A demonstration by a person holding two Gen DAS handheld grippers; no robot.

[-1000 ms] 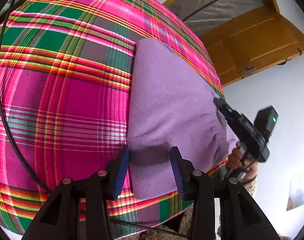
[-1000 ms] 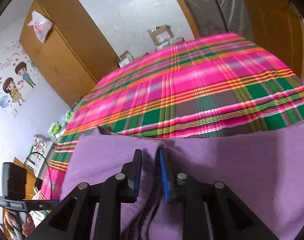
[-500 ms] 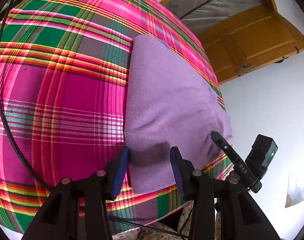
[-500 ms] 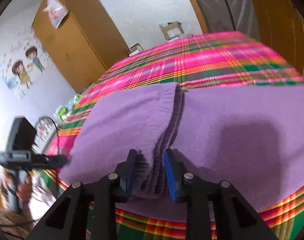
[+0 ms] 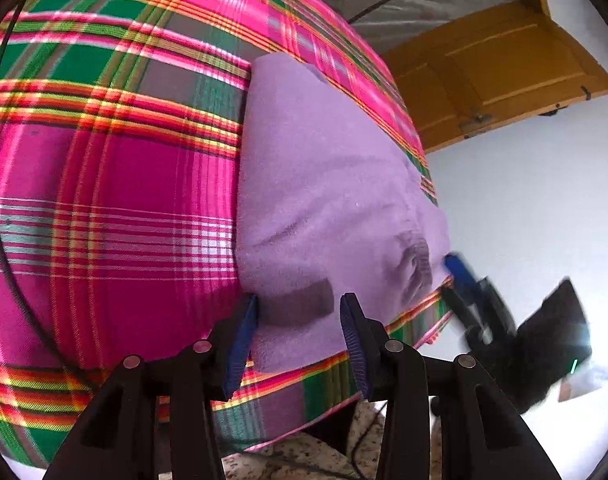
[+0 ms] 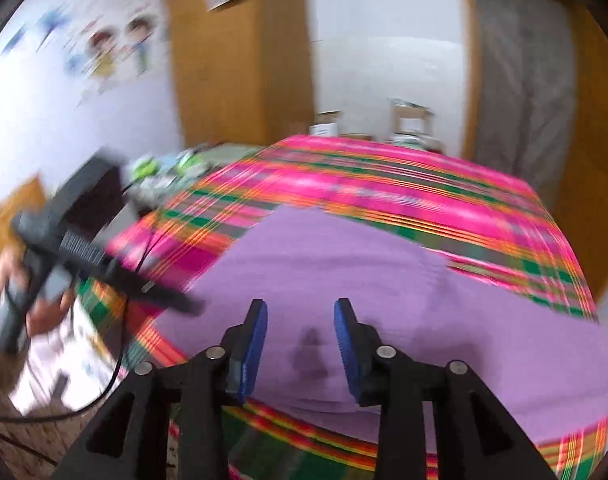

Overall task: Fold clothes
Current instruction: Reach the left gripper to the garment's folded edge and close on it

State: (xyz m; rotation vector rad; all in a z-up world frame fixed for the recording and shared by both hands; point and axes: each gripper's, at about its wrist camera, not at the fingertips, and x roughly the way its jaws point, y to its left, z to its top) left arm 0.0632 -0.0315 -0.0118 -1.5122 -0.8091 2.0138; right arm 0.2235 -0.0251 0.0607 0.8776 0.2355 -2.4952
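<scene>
Right wrist: purple garment (image 6: 383,280) (folded) on plaid bedspread (image 6: 383,184)

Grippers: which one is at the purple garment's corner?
The left gripper, at a corner of the purple garment; the right gripper, jaws just opened and empty, hovers over its middle.

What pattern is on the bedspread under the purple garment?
The bedspread is a bright plaid: pink with green, orange and yellow stripes. Sharpest in the left wrist view.

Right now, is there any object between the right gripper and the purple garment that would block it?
Nothing visible. The right gripper hangs open directly above the purple garment, jaws just opened, nothing held. The left gripper sits off at the garment's near-left edge, not in between.
</scene>
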